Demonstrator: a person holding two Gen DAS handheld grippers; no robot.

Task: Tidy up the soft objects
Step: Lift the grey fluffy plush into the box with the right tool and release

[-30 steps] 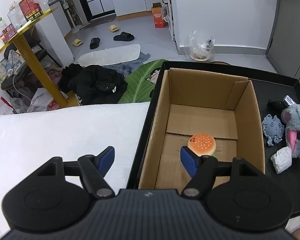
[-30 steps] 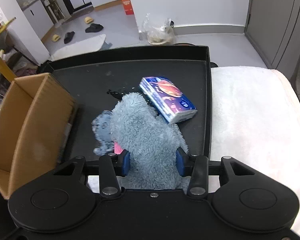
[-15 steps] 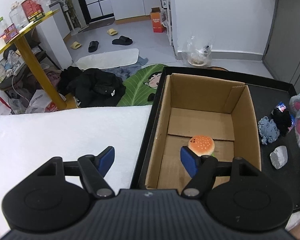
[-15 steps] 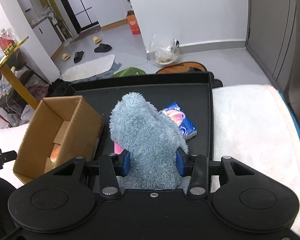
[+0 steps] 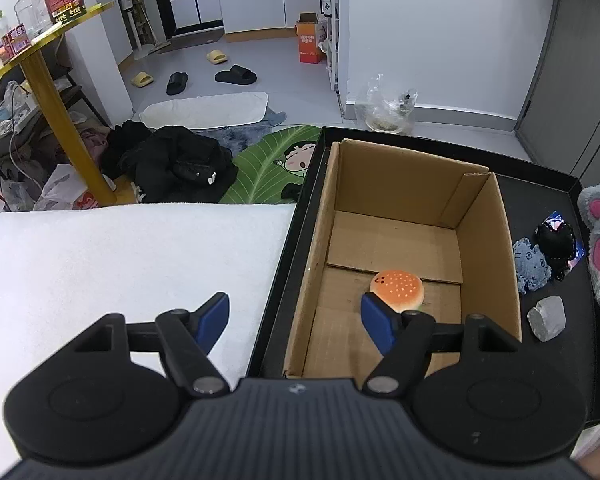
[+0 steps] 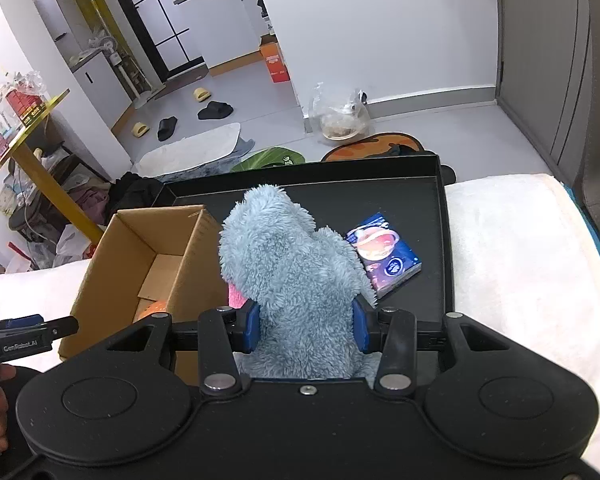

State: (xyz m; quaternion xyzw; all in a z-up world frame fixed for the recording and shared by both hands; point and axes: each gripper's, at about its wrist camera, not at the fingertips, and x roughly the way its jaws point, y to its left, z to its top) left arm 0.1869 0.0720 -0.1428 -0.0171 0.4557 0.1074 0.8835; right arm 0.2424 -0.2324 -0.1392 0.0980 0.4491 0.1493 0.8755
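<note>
Right gripper [image 6: 306, 326] clamps blue plush [image 6: 296, 276]; left gripper [image 5: 296, 318] gapes — cardboard box [image 5: 500, 240] perhaps beneath.

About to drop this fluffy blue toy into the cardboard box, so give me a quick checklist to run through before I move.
1. Grip: right claw shut on the blue plush toy, both pads pressing its sides: ok.
2. Cardboard box open on top: ok.
3. Room inside: only the burger toy lies on the box floor: ok.
4. Left claw open and holding nothing, but one finger hangs over the box's near end: not ok.
5. Plush fully clear of the tray: cannot tell, its lower end is hidden.
</note>
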